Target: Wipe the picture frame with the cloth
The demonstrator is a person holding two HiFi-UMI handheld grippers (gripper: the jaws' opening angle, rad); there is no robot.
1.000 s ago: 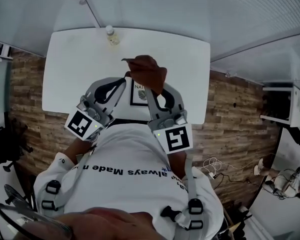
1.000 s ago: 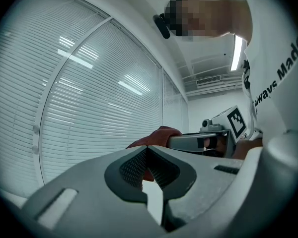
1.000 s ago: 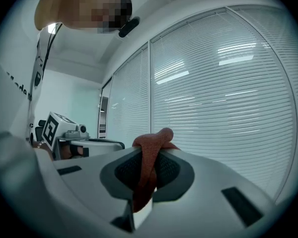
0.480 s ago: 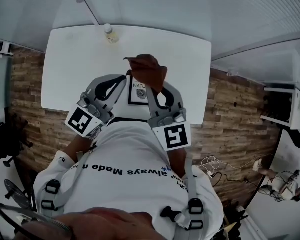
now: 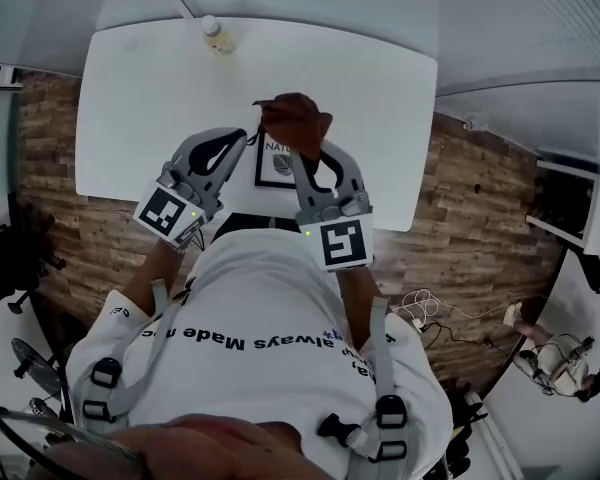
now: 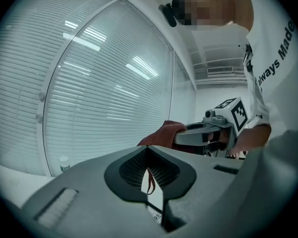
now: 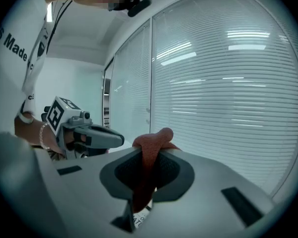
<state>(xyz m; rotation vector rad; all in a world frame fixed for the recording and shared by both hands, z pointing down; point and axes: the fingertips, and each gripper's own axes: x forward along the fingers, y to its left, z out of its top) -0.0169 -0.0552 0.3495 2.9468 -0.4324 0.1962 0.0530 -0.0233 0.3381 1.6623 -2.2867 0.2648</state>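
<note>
Jaws of the R gripper [image 7: 146, 157] are clamped on the red-brown cloth [image 5: 296, 120], bunched at 12 o'clock of the picture frame [image 5: 273, 168]. L gripper [image 6: 148, 158] jaws are pinched to a slit w/ nothing in them, at the frame's 10 o'clock corner. The frame sits near 6 o'clock on the worktop [image 5: 130, 108]. To wipe well: drag cloth flat toward 6 o'clock, light pressure, L bracing so the frame doesn't skid.

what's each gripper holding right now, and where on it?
Right gripper is shut on the cloth, pinched mid-length, a bunched end sticking out past the jaws. Left gripper sits at the left edge of the picture frame; a hold cannot be told.
</note>
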